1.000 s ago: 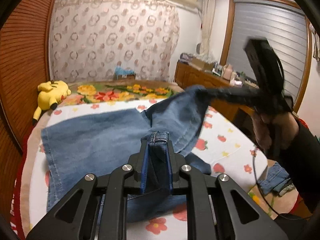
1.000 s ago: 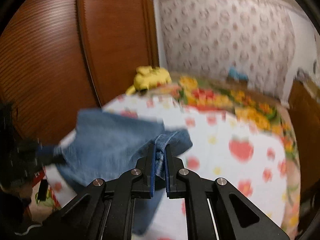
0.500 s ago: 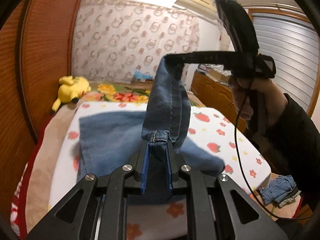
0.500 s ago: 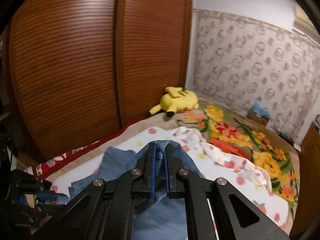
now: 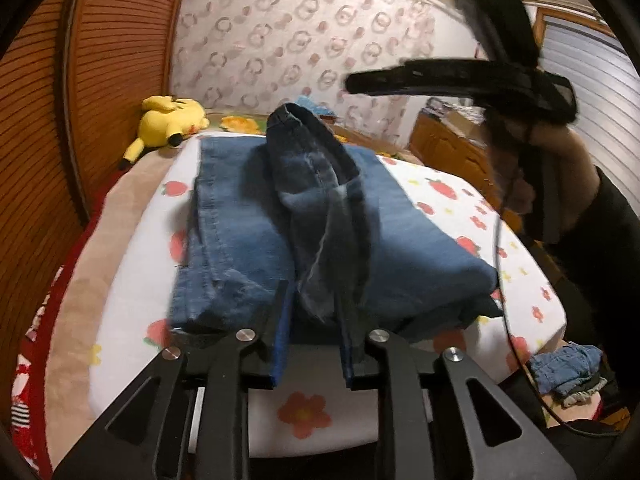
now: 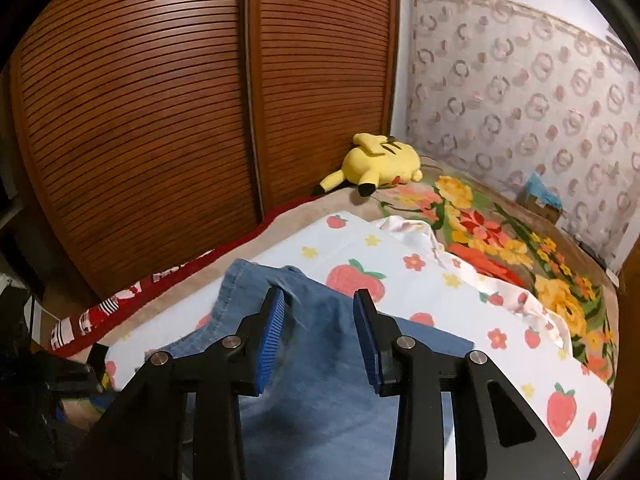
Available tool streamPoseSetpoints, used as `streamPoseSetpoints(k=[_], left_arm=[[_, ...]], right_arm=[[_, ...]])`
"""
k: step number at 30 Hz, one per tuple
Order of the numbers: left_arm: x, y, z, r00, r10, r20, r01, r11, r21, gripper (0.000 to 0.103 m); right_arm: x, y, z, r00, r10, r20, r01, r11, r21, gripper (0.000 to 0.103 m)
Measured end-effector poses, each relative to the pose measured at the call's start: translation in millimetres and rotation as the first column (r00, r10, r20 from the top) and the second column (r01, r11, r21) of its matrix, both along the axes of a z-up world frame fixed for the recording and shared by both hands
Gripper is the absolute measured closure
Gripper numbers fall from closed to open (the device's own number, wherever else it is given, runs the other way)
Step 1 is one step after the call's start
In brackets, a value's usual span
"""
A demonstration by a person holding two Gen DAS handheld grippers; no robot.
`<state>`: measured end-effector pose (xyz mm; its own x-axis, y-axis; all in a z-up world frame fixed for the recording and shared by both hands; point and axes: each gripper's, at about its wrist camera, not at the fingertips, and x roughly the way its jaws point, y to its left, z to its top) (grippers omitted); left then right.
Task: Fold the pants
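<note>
Currently the pants (image 5: 248, 216) lie folded on the strawberry-print sheet (image 5: 144, 288) at the near end of the bed, their long axis running away from the left wrist camera toward the patterned curtain (image 5: 280, 40). One band of denim (image 5: 320, 208) stands up along the middle of the stack and trails back between the blue pads of the left gripper (image 5: 316, 344); those jaws are opening, a narrow gap shows on each side of the cloth, and nothing appears pinched. The right gripper (image 6: 320, 336) hovers above the far end of the stack, its jaws opening wider, with denim beneath but no fold between the pads. Judged from this, the left hand is nearer the loose band, and flattening it along that axis is the pending step. A yellow plush toy (image 6: 380, 160) lies well apart, by the slatted wooden doors (image 6: 160, 100).
</note>
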<state>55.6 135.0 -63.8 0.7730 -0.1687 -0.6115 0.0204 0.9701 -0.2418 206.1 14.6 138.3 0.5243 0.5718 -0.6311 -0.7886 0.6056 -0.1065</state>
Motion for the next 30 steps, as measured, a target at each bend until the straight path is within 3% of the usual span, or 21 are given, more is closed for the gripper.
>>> streamPoseSetpoints(k=[5, 14, 19, 22, 26, 30], left_arm=[[-2, 8, 6, 0.999, 0.032, 0.019, -0.032, 0.999, 0.013, 0.053], [-3, 6, 17, 0.997, 0.043, 0.070, -0.044, 0.999, 0.009, 0.053], [3, -2, 9, 0.999, 0.002, 0.042, -0.004, 0.999, 0.036, 0.053], [8, -7, -3, 1.000, -0.024, 0.009, 0.024, 0.999, 0.037, 0.061], [10, -6, -13, 1.000, -0.028, -0.012, 0.029, 0.998, 0.054, 0.088], [1, 10, -14, 1.000, 0.026, -0.006, -0.026, 0.999, 0.041, 0.095]], right_arm=[[-19, -28, -8, 1.000, -0.030, 0.002, 0.030, 1.000, 0.000, 0.064], [-35, -66, -31, 0.995, -0.097, -0.009, 0.097, 0.995, 0.003, 0.061], [-42, -76, -43, 0.992, -0.118, -0.045, 0.119, 0.993, 0.015, 0.059], [-48, -81, -45, 0.991, -0.124, -0.049, 0.125, 0.992, 0.016, 0.059], [-58, -90, -41, 0.991, -0.129, -0.039, 0.130, 0.991, 0.034, 0.058], [-71, -96, -41, 0.991, -0.129, -0.042, 0.131, 0.990, 0.049, 0.058]])
